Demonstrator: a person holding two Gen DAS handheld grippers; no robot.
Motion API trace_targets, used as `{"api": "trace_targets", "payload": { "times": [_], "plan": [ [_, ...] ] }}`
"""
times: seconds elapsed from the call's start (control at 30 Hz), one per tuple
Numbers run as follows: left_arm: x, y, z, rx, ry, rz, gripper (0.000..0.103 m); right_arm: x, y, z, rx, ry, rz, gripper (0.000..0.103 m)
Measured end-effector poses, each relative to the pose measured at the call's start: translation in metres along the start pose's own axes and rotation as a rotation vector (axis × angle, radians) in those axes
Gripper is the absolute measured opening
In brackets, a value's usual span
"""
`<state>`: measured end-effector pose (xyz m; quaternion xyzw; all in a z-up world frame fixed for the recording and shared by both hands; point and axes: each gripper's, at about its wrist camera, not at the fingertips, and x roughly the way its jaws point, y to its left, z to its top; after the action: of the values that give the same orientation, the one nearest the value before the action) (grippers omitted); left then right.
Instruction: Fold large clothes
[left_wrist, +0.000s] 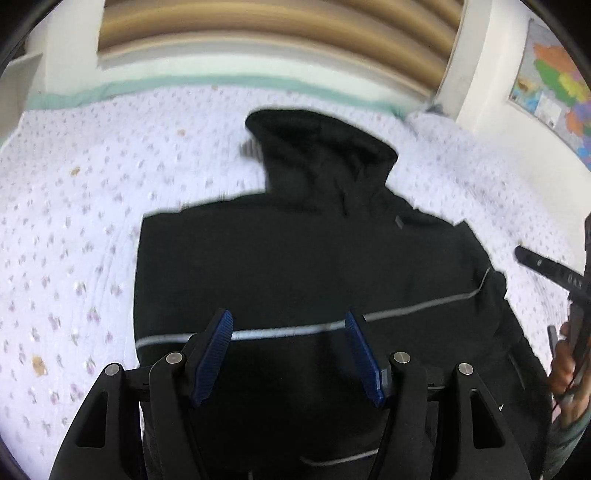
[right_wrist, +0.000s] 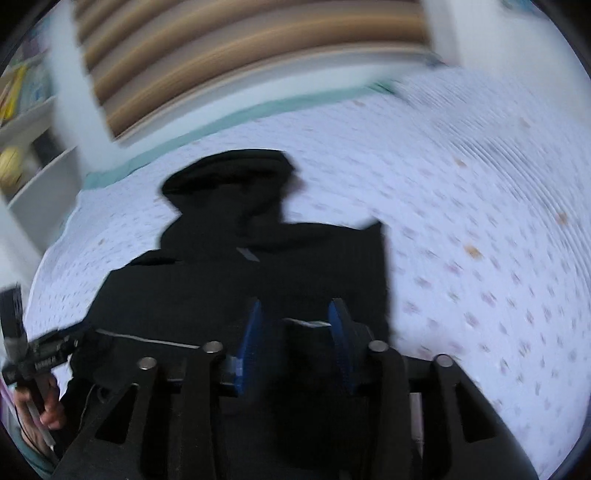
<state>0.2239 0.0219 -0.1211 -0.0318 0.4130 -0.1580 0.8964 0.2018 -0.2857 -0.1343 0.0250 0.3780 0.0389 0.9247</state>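
Observation:
A black hooded jacket (left_wrist: 295, 251) with a thin pale stripe (left_wrist: 406, 308) lies spread on the bed, hood (left_wrist: 321, 147) at the far end. My left gripper (left_wrist: 288, 317) hovers over its lower part, blue pads (left_wrist: 216, 354) wide apart with nothing between them. At that view's right edge a hand (left_wrist: 565, 365) holds the other tool. In the right wrist view the jacket (right_wrist: 258, 266) fills the middle. My right gripper (right_wrist: 295, 306) stands open just above it, and a bit of the stripe (right_wrist: 306, 324) shows between its pads untouched.
The bedspread (left_wrist: 74, 240) is white with small flowers and spreads wide on both sides of the jacket. A wooden slatted headboard (left_wrist: 280, 29) and a teal sheet edge (left_wrist: 207, 83) lie beyond. A wall map (left_wrist: 554, 85) hangs at the right; white shelves (right_wrist: 33, 147) stand at the left.

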Motion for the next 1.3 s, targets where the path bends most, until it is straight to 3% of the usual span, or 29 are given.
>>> {"api": "trace_targets", "payload": {
  "times": [0.03,0.17,0.27,0.43,0.57,0.7,0.77,0.83,0.9,0.97,1.0,1.07,1.3],
  "plan": [
    [0.002,-0.002,0.001,0.013,0.004,0.007,0.065,0.003,0.015,0.002,-0.033,0.004,0.013,0.061],
    [0.040,0.008,-0.006,-0.003,0.112,0.013,0.064,0.047,0.055,-0.009,-0.128,0.081,-0.021,0.061],
    [0.055,0.013,-0.018,0.011,0.107,0.017,0.064,0.105,0.058,-0.034,-0.160,0.255,-0.079,0.060],
    [0.061,-0.002,-0.024,0.085,0.068,0.107,0.065,0.108,0.055,-0.051,-0.207,0.153,-0.077,0.061],
    [0.057,-0.001,-0.026,0.082,0.036,0.100,0.065,0.099,0.049,-0.060,-0.199,0.090,-0.046,0.061],
    [0.039,-0.005,-0.024,0.079,0.059,0.109,0.065,0.085,0.053,-0.057,-0.186,0.120,-0.064,0.061],
    [0.013,-0.007,-0.030,0.066,0.017,0.054,0.065,0.061,0.052,-0.059,-0.165,0.076,-0.058,0.061],
    [-0.011,-0.007,-0.037,0.043,-0.028,0.013,0.065,0.036,0.048,-0.062,-0.166,0.009,-0.094,0.065],
    [-0.014,-0.002,-0.043,0.021,-0.029,0.037,0.065,0.024,0.040,-0.067,-0.168,-0.037,-0.207,0.069],
    [0.008,0.013,-0.052,-0.020,0.048,0.092,0.065,0.038,0.023,-0.074,-0.129,0.019,-0.245,0.069],
    [0.022,0.022,-0.057,-0.056,0.079,0.072,0.065,0.047,0.017,-0.077,-0.111,0.052,-0.230,0.069],
    [0.027,0.029,-0.058,-0.088,0.064,0.044,0.065,0.059,0.005,-0.080,-0.065,0.086,-0.176,0.069],
    [0.024,0.023,-0.063,-0.058,0.017,0.074,0.065,0.057,0.008,-0.083,-0.085,0.068,-0.196,0.069]
  ]
}}
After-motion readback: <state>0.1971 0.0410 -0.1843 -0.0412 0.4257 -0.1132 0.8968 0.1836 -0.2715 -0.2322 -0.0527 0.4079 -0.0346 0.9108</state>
